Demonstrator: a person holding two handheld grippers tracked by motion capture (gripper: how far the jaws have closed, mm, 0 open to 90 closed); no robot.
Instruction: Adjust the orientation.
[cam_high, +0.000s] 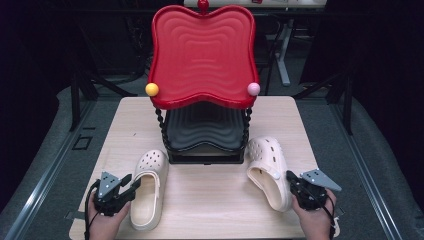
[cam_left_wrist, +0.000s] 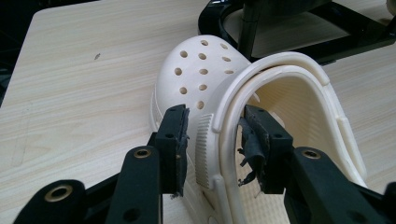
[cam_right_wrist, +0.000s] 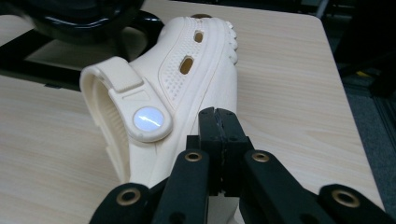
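Note:
Two cream clogs lie on the wooden table (cam_high: 210, 200). My left gripper (cam_high: 131, 184) is at the heel end of the left clog (cam_high: 147, 192). In the left gripper view the left gripper (cam_left_wrist: 215, 135) is open, and its jaws straddle the left clog's (cam_left_wrist: 201, 70) side wall and folded strap, one outside and one inside. My right gripper (cam_high: 291, 177) sits against the outer side of the right clog (cam_high: 267, 170). In the right gripper view the right gripper (cam_right_wrist: 219, 119) has its jaws shut together with nothing between them, just beside the right clog (cam_right_wrist: 187, 79) and its strap rivet (cam_right_wrist: 148, 119).
A two-tier rack stands at mid-table behind the clogs, with a red top tray (cam_high: 202, 55) and a black lower tray (cam_high: 205, 130). A yellow ball (cam_high: 151, 89) and a pink ball (cam_high: 253, 89) mark its front corners. The table's front edge runs close beneath both hands.

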